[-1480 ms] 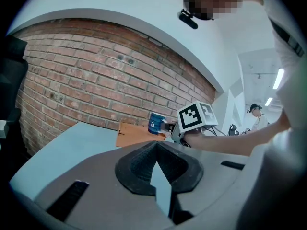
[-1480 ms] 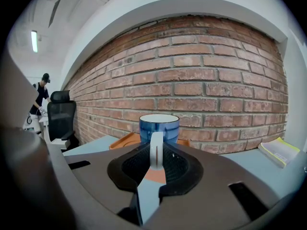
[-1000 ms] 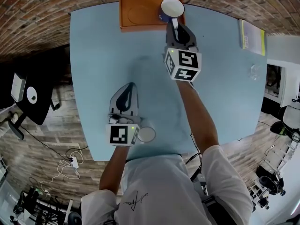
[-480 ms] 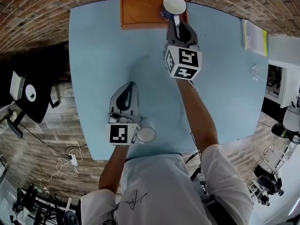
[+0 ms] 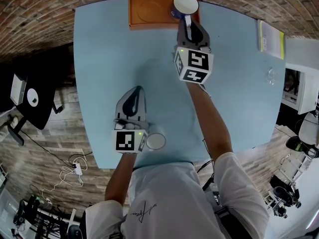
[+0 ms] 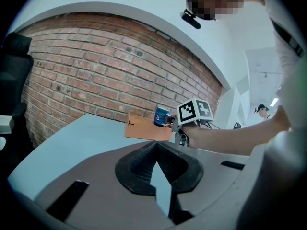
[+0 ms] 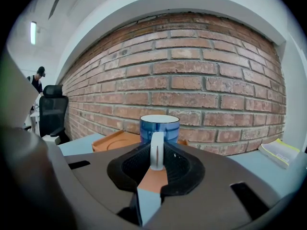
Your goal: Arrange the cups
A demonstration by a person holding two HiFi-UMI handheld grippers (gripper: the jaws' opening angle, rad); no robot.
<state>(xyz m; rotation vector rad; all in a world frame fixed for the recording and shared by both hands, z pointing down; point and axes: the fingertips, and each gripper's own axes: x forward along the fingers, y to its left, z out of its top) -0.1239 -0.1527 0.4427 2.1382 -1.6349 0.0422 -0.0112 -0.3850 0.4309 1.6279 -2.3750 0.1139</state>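
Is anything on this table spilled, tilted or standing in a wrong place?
Nothing is spilled. The blue mug stands upright over the orange tray, its handle in the right gripper. Only the small cup stands apart, near the table's front edge.

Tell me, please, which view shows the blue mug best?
The right gripper view: the blue mug is close and centred, its handle in the right gripper. The head view shows its white inside from above; the left gripper view shows it small and distant.
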